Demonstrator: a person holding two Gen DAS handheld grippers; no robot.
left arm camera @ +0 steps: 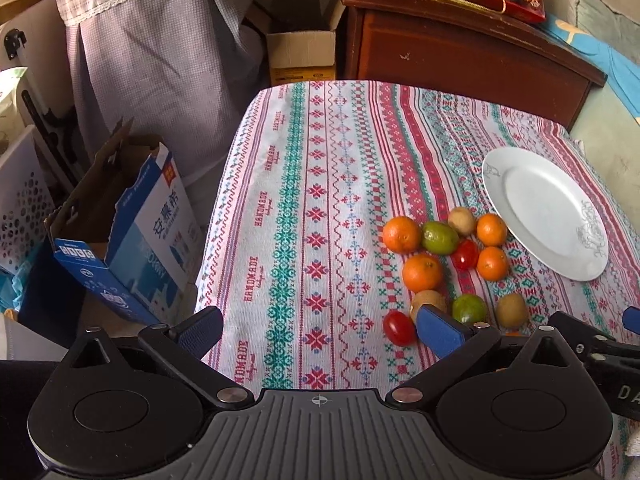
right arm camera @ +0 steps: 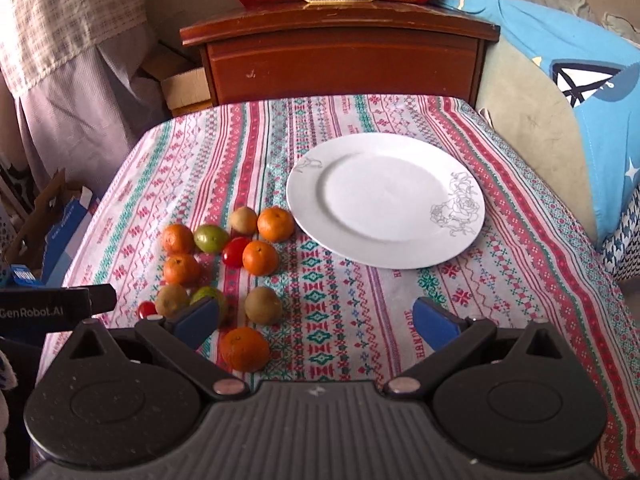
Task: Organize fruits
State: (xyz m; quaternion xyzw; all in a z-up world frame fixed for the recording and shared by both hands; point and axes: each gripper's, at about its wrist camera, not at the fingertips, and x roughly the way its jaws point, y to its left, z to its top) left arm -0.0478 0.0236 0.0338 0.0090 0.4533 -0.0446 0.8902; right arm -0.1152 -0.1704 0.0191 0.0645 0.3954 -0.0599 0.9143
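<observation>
Orange mandarins [right arm camera: 260, 258] five, kiwis [right arm camera: 263, 305] three — both tools [left arm camera: 318, 334] [right arm camera: 316, 322] gape empty.

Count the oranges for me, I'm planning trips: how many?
5, all on the cloth left of the plate: two beside its rim, two at the cluster's left, one nearest the camera.

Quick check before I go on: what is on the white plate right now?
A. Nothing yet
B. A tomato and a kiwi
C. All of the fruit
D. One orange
A. The white plate is bare in both wrist views, while the oranges, green fruits, kiwis and tomatoes all lie on the tablecloth beside it.
</observation>
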